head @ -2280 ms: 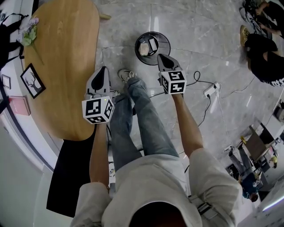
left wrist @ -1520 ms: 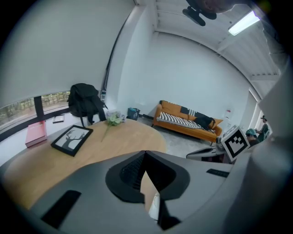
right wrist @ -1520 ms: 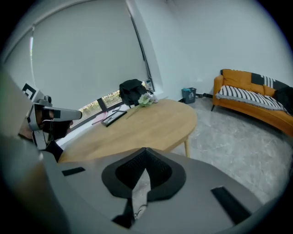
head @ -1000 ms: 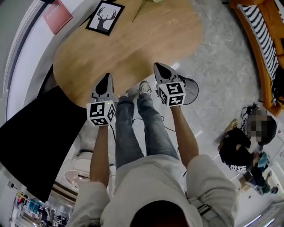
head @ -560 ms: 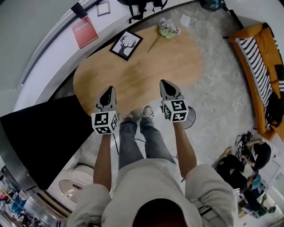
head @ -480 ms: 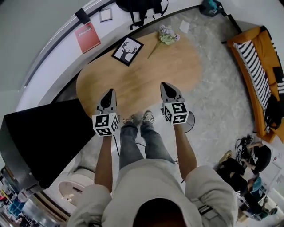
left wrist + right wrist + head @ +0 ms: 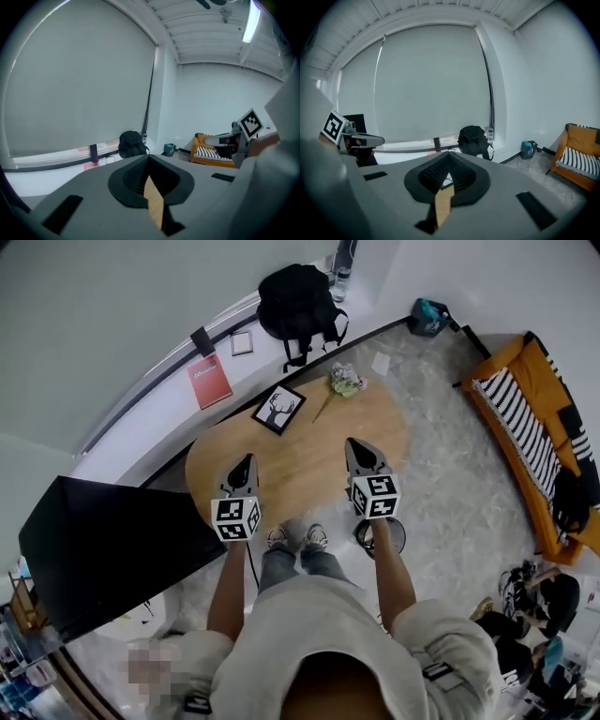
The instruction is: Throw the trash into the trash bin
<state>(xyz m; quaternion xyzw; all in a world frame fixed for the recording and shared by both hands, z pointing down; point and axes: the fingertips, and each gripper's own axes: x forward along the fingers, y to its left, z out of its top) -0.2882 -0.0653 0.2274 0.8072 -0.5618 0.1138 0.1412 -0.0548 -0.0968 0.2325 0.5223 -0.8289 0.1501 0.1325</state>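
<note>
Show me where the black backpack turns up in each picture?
Head view: the black backpack, top centre, against the wall.
Left gripper view: the backpack just left of centre, by the window.
Right gripper view: the backpack just right of centre.
Shared landmark: the orange sofa, to the backpack's right in all three.

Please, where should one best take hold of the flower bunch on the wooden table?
Grip the flower bunch by its thin stem, probably from above and across it: it lies flat on the table, blossoms too bulky.
</note>
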